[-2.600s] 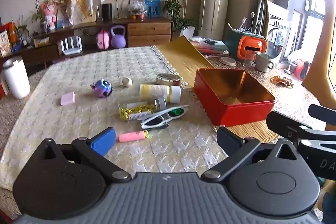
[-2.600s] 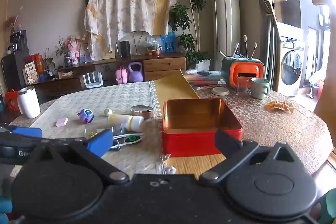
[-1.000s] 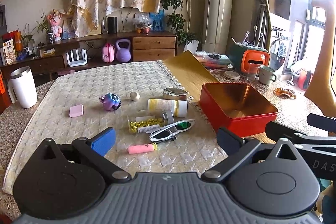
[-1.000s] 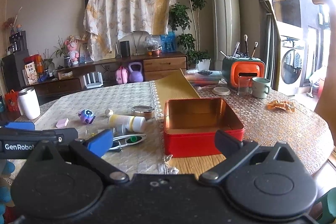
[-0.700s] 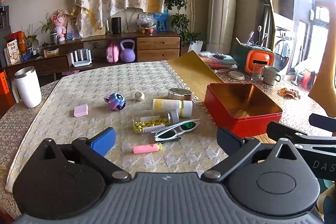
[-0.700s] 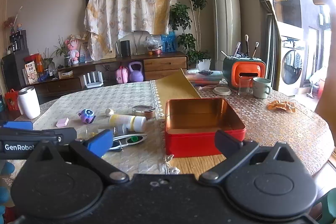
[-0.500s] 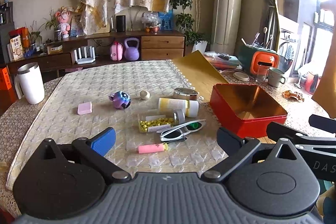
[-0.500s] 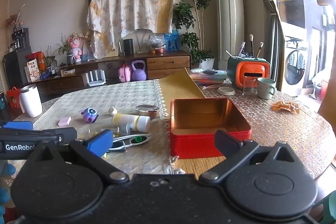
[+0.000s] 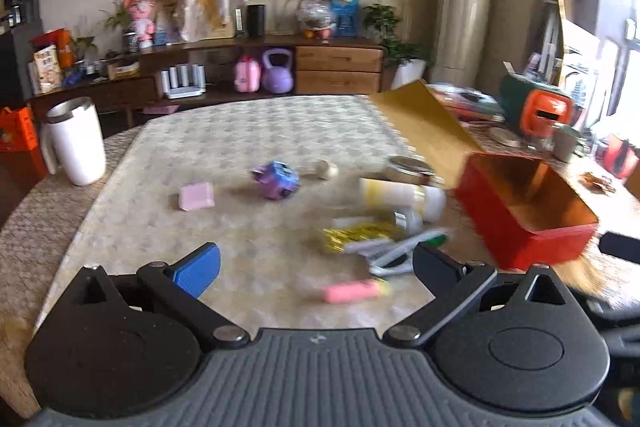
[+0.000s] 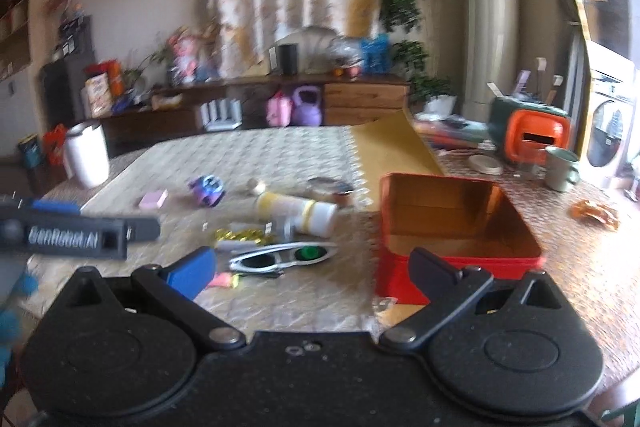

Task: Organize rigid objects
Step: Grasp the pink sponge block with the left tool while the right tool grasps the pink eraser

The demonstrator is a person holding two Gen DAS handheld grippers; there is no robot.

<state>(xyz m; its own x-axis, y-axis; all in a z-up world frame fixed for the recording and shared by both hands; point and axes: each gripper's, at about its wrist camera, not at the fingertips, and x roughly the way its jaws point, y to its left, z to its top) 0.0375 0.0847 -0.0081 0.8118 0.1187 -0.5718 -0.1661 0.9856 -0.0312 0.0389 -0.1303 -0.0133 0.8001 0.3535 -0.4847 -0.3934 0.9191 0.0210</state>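
Red tin [image 10: 460, 227], open-topped with nothing visible inside, at 3 o'clock of scattered items on quilted mat [image 9: 240, 147]. Right wrist view alone shows sunglasses [image 10: 280, 255] clearly; left view alone shows pink highlighter [image 9: 354, 291] whole. Both views motion-blurred; small items hard to identify. Left gripper [image 9: 316, 263] and right gripper [image 10: 312, 267]: fingers apart, nothing held.
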